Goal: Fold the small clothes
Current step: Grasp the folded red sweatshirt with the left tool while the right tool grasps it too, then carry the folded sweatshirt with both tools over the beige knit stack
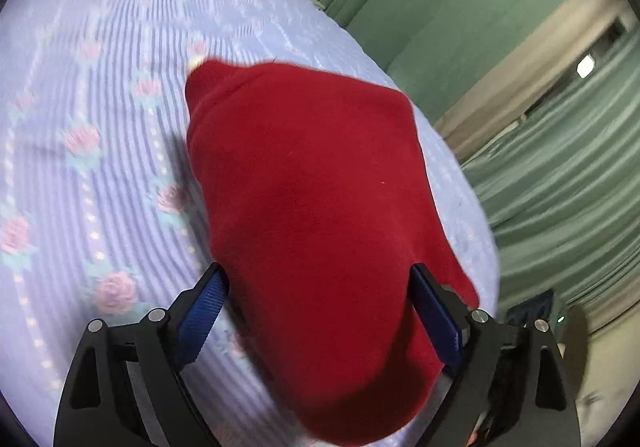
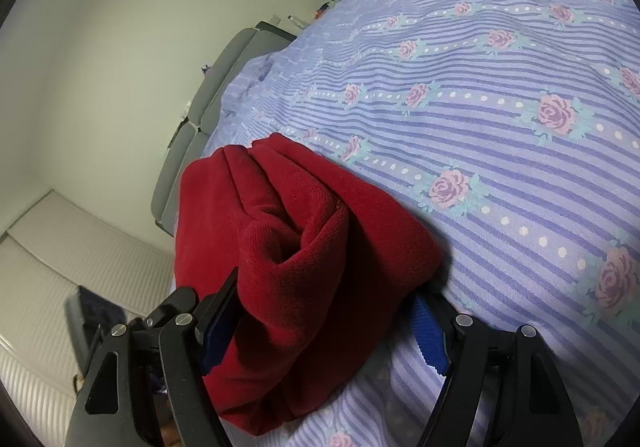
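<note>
A red fleece garment (image 1: 312,175) lies folded in a thick bundle on the lilac striped bedspread with roses (image 1: 100,107), close to the bed's edge. My left gripper (image 1: 316,271) stands wide around its near end; the right pad touches the cloth and the left pad sits just beside it without pressing. In the right wrist view the same garment (image 2: 304,215) shows its rolled folds. My right gripper (image 2: 328,283) is closed on that bundle, both blue pads against the cloth. The bedspread (image 2: 500,107) stretches away to the right.
Green curtains (image 1: 540,187) hang beyond the bed's right edge. A grey padded headboard (image 2: 208,103) and a pale wall stand at the bed's far end. A dark object (image 2: 92,311) sits on the light ribbed floor (image 2: 48,247) below the bed's edge.
</note>
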`<action>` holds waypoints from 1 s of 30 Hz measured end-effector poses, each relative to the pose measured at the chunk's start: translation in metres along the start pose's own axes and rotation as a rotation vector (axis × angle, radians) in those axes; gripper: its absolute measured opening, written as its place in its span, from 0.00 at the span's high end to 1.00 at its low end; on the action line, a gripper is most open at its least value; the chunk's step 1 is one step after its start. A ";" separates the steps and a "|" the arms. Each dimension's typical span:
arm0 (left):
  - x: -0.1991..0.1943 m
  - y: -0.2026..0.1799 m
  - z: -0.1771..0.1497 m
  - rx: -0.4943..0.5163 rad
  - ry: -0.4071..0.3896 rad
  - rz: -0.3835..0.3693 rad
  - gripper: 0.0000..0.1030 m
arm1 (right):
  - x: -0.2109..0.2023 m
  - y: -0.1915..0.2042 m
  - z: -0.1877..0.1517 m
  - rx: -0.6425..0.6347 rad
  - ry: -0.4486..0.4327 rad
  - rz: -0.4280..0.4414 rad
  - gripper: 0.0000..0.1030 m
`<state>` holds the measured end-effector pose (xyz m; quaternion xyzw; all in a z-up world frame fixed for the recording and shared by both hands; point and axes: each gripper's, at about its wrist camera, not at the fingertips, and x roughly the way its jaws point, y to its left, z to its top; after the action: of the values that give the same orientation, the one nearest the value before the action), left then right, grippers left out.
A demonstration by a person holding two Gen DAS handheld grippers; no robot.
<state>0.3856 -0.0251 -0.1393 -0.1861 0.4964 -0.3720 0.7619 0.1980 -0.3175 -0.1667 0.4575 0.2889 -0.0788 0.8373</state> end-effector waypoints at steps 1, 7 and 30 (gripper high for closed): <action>0.002 0.003 0.000 -0.013 0.000 -0.016 0.11 | 0.000 0.000 0.000 -0.003 -0.002 0.000 0.26; 0.007 -0.006 -0.005 0.016 -0.014 0.002 0.20 | 0.001 -0.001 0.000 -0.012 -0.006 0.001 0.27; -0.123 -0.082 -0.030 0.211 -0.140 0.136 0.29 | -0.083 0.071 -0.028 -0.167 -0.013 0.095 0.44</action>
<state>0.2988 0.0164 -0.0234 -0.0960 0.4118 -0.3557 0.8335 0.1468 -0.2652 -0.0815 0.3988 0.2671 -0.0173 0.8771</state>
